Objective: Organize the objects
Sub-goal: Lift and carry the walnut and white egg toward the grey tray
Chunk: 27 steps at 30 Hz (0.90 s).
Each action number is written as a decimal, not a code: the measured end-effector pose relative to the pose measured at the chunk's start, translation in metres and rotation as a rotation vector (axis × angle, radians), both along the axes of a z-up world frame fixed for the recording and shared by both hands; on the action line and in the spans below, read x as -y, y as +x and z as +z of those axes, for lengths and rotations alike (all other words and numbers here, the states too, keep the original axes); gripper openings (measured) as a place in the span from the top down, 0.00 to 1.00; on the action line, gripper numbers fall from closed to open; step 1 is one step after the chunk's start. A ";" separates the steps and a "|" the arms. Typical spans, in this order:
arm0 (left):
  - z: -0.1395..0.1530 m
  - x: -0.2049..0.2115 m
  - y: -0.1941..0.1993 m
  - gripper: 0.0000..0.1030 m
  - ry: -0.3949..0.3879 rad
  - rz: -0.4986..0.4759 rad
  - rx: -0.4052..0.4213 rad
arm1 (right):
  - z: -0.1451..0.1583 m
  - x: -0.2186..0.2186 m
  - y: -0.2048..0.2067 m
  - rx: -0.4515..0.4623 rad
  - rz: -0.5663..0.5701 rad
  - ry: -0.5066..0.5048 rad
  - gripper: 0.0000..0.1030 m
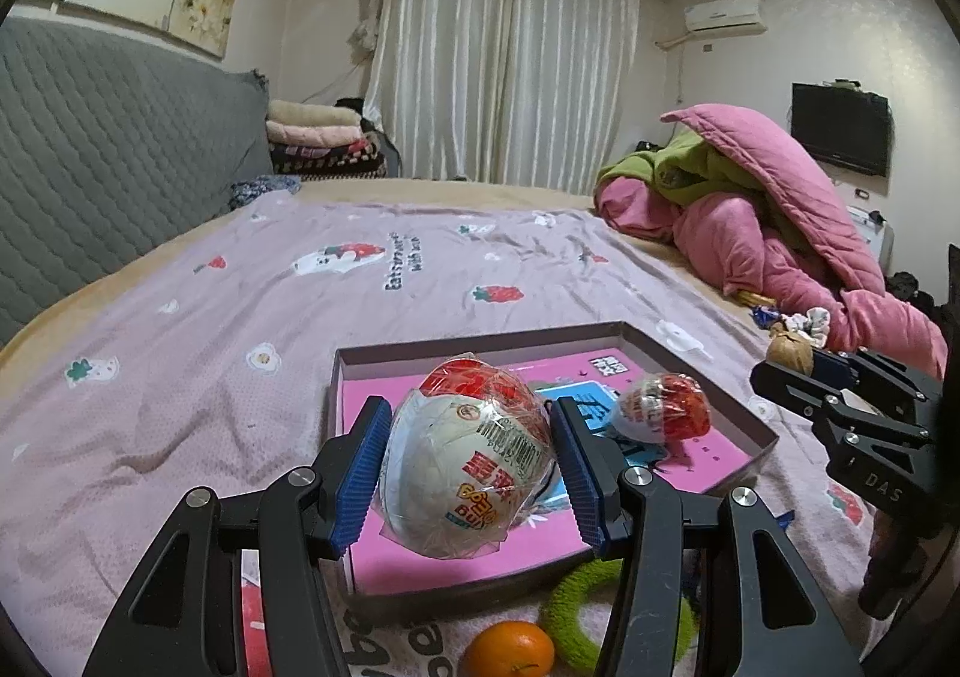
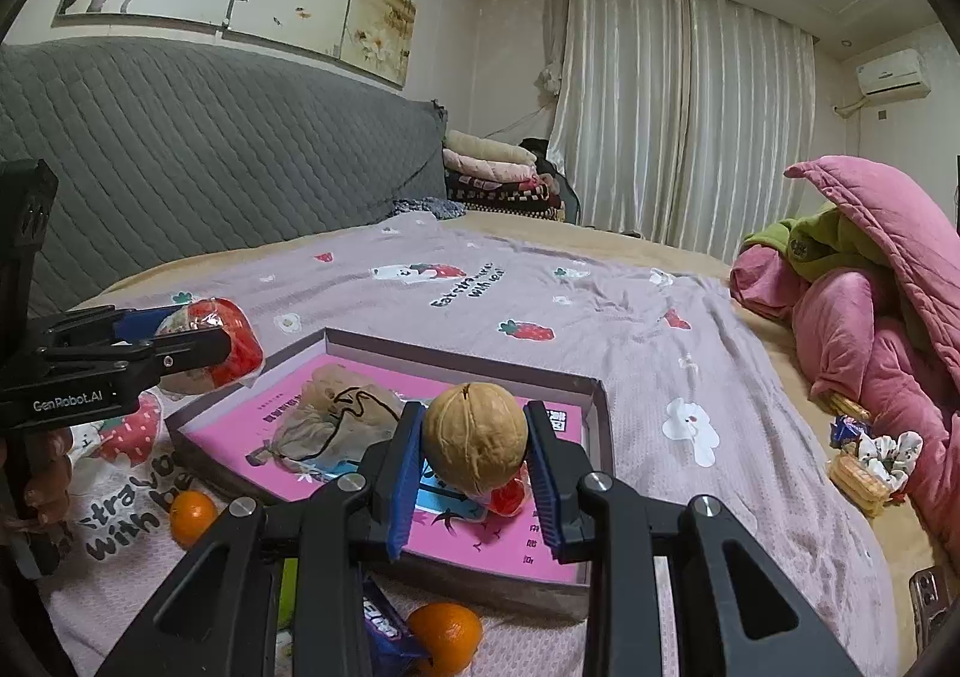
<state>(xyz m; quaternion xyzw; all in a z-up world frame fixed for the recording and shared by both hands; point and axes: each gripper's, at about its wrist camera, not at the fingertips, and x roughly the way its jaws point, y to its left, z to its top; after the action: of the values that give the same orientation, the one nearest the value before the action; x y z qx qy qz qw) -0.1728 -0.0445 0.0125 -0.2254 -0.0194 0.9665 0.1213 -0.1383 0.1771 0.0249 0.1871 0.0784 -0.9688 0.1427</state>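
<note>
Carrying step, both loads over the shallow box (image 1: 708,371) on the bed.

Left gripper (image 1: 468,467): fingers clamped on wrapped toy egg (image 1: 474,461).

Right gripper (image 2: 474,455): fingers pinching walnut (image 2: 477,437).

Second egg (image 1: 663,407) lies beyond the left fingers, inside the box.

Next, likely: lower each, then release inside the rim.

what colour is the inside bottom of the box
Bright pink with a blue patch, clearest in the left wrist view: box.

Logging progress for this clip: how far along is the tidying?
Done: a small wrapped egg lies in the box. In hand: left gripper holds a large wrapped egg; right gripper holds a walnut. Left: oranges, green ring.
</note>
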 end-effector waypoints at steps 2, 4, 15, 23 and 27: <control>-0.003 0.001 -0.004 0.45 0.006 0.003 0.011 | -0.001 0.000 -0.003 0.009 0.001 0.001 0.68; -0.006 0.002 -0.008 0.45 0.005 0.010 0.019 | -0.003 0.002 -0.006 0.015 0.005 0.002 0.68; -0.020 0.002 -0.016 0.45 -0.011 0.018 0.068 | -0.016 0.003 -0.024 0.094 -0.001 -0.004 0.68; -0.026 0.000 -0.018 0.45 -0.023 0.020 0.095 | -0.022 -0.003 -0.030 0.129 -0.018 -0.021 0.68; -0.031 -0.002 -0.021 0.45 -0.028 0.018 0.122 | -0.026 -0.001 -0.032 0.145 -0.013 -0.012 0.68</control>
<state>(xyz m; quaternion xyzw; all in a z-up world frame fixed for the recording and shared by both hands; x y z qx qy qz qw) -0.1940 -0.0429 -0.0184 -0.2855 -0.0150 0.9521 0.1081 -0.1700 0.1782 -0.0009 0.2564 0.0609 -0.9540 0.1429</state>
